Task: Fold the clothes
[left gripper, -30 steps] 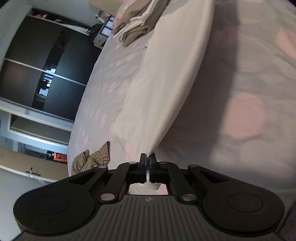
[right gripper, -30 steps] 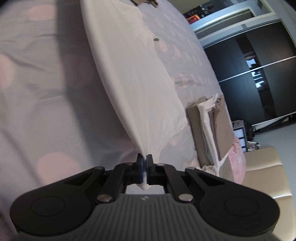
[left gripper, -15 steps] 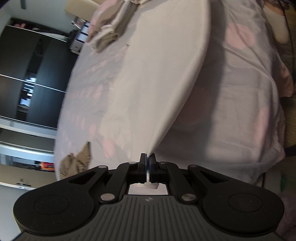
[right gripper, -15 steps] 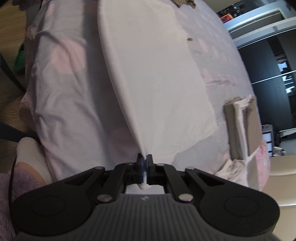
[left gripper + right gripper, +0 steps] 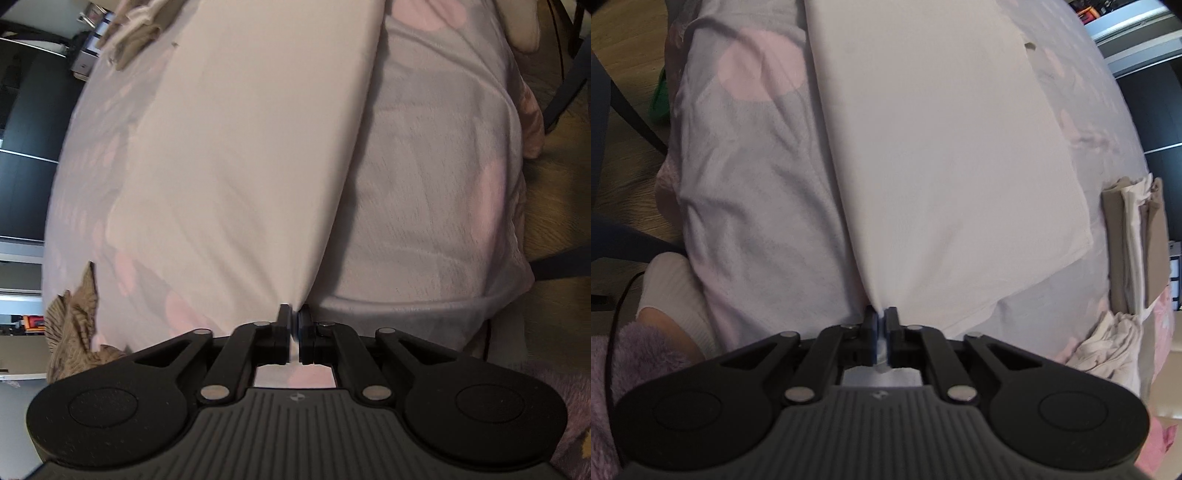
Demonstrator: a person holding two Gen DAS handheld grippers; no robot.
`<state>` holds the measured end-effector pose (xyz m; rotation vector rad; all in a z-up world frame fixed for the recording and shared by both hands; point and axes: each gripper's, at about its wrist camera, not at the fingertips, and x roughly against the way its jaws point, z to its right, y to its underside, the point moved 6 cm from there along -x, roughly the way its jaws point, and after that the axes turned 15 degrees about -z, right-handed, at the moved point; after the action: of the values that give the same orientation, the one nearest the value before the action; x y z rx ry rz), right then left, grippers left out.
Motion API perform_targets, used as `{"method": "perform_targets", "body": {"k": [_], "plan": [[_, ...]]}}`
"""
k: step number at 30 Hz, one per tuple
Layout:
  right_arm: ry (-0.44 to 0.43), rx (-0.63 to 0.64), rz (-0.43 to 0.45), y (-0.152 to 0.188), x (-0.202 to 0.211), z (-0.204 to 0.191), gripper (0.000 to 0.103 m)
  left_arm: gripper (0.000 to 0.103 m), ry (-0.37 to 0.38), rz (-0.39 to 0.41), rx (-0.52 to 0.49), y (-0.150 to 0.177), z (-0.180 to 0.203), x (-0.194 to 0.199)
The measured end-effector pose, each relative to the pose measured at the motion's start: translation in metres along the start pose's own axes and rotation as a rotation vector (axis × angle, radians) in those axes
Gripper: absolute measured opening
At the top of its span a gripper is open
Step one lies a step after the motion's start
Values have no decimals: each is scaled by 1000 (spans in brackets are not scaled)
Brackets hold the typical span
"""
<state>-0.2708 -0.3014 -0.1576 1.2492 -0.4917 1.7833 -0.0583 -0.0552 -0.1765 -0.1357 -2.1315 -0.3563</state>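
A large white cloth (image 5: 240, 147) is stretched taut between my two grippers over the bed. My left gripper (image 5: 294, 314) is shut on one corner of it. My right gripper (image 5: 881, 316) is shut on the other near corner of the same cloth (image 5: 942, 147). The cloth's near edge is lifted above the pink-dotted bed sheet (image 5: 424, 184); its far part lies flat on the bed. A stack of folded beige and white clothes (image 5: 1134, 240) lies on the bed beyond the cloth; it also shows in the left wrist view (image 5: 136, 33).
A striped brown garment (image 5: 74, 321) lies crumpled at one bed edge. A crumpled white garment (image 5: 1108, 350) lies near the folded stack. The bed's near edge drops to a wooden floor (image 5: 561, 206) with dark chair legs (image 5: 565, 88). A socked foot (image 5: 672, 291) stands below.
Both grippers have pulled back and up with the cloth's corners. The bed's near edge and the floor have come into view. Both grips are unchanged.
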Motion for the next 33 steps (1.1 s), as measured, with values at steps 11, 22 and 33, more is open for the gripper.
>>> {"method": "perform_targets", "body": {"k": [11, 22, 33], "plan": [[-147, -167, 105, 11, 32, 30, 29, 30, 106, 28, 331, 37, -71, 19], [-206, -472, 173, -4, 8, 105, 30, 34, 179, 98, 494, 5, -136, -9], [-315, -744, 130, -13, -51, 187, 34, 44, 310, 100, 732, -31, -211, -78]]}}
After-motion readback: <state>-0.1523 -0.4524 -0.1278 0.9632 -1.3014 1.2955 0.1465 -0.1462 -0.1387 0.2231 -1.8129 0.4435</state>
